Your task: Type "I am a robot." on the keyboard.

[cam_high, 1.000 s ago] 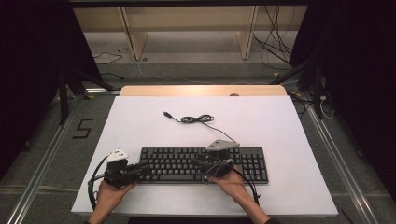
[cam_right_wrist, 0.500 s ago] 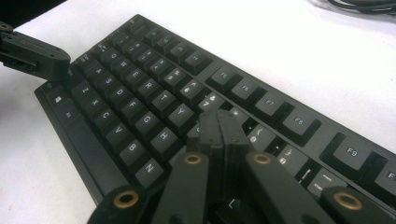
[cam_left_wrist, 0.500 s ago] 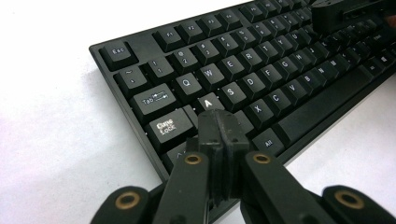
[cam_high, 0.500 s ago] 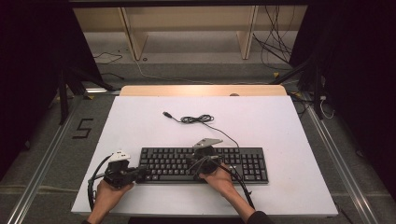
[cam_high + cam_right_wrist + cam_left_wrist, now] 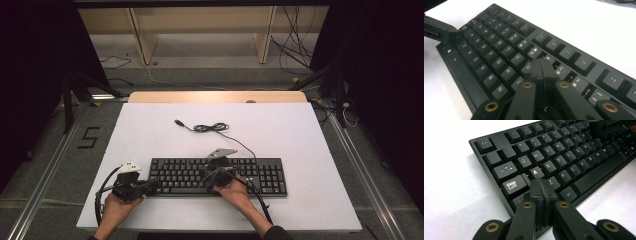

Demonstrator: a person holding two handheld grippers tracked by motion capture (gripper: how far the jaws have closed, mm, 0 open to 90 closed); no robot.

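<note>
A black keyboard [image 5: 260, 176] lies across the near half of the white table [image 5: 150, 130], and its black cable [image 5: 212, 128] is coiled behind it. My left gripper [image 5: 155, 186] is at the keyboard's left end. Its jaws are shut with nothing between them, and the tip [image 5: 541, 186] rests by the left Shift and Z keys of the keyboard [image 5: 564, 157]. My right gripper [image 5: 215, 168] stands over the middle keys with its jaws also shut and empty. Its tip [image 5: 541, 65] is near the U and J keys of the keyboard [image 5: 499, 50].
The cable's USB plug [image 5: 177, 122] lies loose on the table behind the keyboard. A wooden shelf unit [image 5: 200, 30] and floor cables stand beyond the far edge. The other gripper shows at the top right [image 5: 609, 125] and at the left [image 5: 439, 31].
My right gripper has shifted a little to the left along the keyboard. The left gripper has stayed at the keyboard's left end. Both stay shut.
</note>
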